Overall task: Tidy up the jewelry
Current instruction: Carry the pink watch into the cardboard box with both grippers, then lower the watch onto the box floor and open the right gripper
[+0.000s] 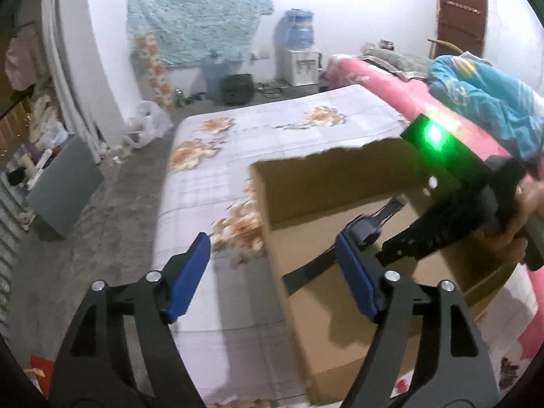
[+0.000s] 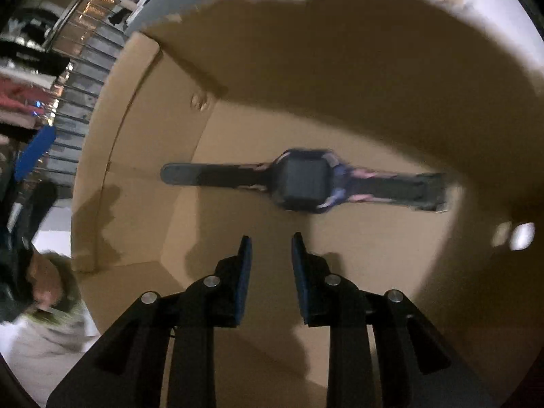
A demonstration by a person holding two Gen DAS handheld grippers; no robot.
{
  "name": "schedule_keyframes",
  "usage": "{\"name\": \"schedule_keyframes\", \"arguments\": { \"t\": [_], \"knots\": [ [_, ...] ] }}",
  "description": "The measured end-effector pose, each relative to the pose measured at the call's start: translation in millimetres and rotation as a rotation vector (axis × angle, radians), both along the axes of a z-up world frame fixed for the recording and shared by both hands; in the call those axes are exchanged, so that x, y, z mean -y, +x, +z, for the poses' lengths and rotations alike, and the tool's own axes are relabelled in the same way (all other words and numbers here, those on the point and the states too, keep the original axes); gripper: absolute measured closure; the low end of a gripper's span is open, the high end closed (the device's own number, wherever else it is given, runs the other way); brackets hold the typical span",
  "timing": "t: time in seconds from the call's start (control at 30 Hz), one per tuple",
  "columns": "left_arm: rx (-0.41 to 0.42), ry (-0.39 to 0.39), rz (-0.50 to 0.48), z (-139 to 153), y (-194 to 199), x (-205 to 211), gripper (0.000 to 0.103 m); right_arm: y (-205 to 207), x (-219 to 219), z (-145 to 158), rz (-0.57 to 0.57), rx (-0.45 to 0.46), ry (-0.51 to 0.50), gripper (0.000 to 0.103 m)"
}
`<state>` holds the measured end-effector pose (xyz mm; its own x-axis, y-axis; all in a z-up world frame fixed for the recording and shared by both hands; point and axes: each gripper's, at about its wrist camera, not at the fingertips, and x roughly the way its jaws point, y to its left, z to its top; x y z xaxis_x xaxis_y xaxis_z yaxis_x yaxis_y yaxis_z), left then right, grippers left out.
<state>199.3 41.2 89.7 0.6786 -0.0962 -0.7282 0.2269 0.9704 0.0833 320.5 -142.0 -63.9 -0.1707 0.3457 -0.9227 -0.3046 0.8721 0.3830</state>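
Observation:
A dark wristwatch (image 2: 306,182) with a square face and blue-pink trim lies flat on the floor of an open cardboard box (image 2: 142,142). My right gripper (image 2: 272,238) hangs just above it inside the box, jaws slightly apart and empty. In the left wrist view the box (image 1: 306,183) sits on a floral bed sheet, with the watch (image 1: 370,224) partly visible inside. My left gripper (image 1: 275,248) is wide open and empty, straddling the box's near left wall. The right gripper body (image 1: 438,224), with a green light, reaches into the box from the right.
The box rests on a mattress (image 1: 272,129) with a floral sheet. A pink blanket (image 1: 391,85) and blue cloth (image 1: 486,102) lie to the right. A water dispenser (image 1: 299,54) and a grey board (image 1: 64,183) stand on the floor beyond.

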Motion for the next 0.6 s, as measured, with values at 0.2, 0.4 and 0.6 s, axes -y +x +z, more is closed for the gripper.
{"name": "schedule_keyframes", "arguments": {
  "t": [0.2, 0.4, 0.6],
  "knots": [
    [0.004, -0.018, 0.019, -16.4, -9.9, -15.8, 0.027, 14.7, 13.6, -13.4, -0.239, -0.056, 0.142, 0.079],
    [0.016, -0.069, 0.005, -24.5, -19.3, -24.0, 0.025, 15.5, 51.1, -15.2, -0.503, -0.046, 0.259, 0.079],
    [0.047, -0.118, -0.013, -25.5, -32.0, -31.9, 0.02, 2.1, 28.5, -12.9, -0.412, -0.055, 0.207, 0.079]
  ]
}}
